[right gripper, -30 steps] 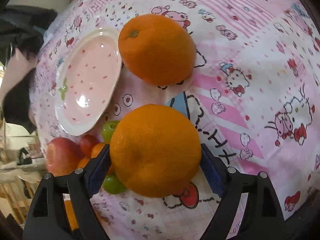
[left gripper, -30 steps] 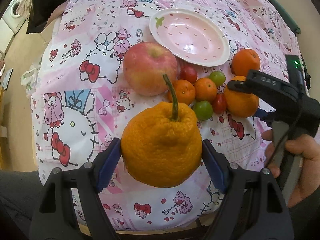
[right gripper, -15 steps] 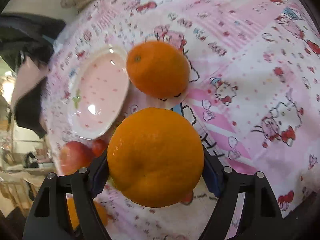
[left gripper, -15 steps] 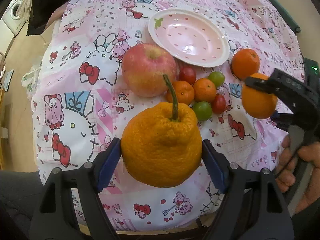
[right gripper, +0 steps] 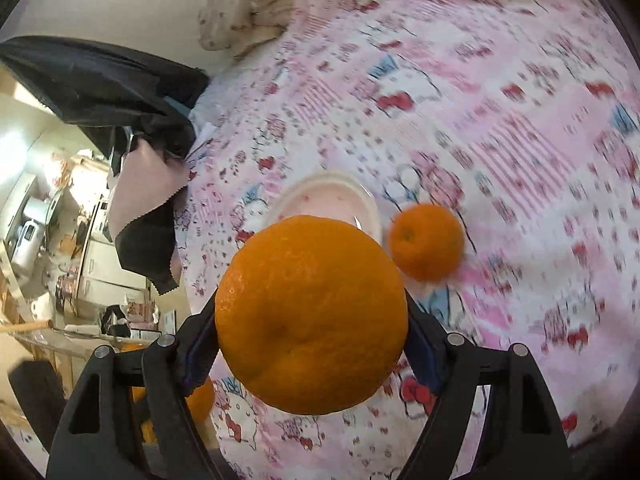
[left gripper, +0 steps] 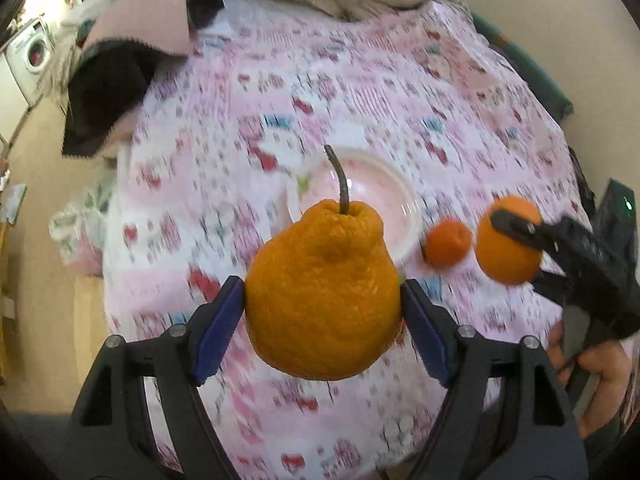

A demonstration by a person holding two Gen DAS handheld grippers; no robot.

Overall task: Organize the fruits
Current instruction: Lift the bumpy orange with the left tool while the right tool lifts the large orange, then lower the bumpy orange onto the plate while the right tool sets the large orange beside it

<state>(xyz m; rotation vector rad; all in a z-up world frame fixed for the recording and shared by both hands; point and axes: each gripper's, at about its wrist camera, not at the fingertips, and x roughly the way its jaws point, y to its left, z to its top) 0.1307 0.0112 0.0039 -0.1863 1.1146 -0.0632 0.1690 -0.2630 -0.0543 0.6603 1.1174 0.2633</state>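
The left hand-held gripper (left gripper: pixel 322 312) is clamping a bumpy stemmed citrus (left gripper: pixel 322 296). The right hand-held gripper (right gripper: pixel 312 344) is gripping a smooth orange (right gripper: pixel 311 314) above the pink plate (right gripper: pixel 320 196).

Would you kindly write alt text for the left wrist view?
The left hand-held gripper clamps a bumpy, stemmed orange citrus above a pink cartoon-print tablecloth. Behind it sits a pink plate; at right, the right hand-held gripper holds a smooth orange beside a smaller orange.
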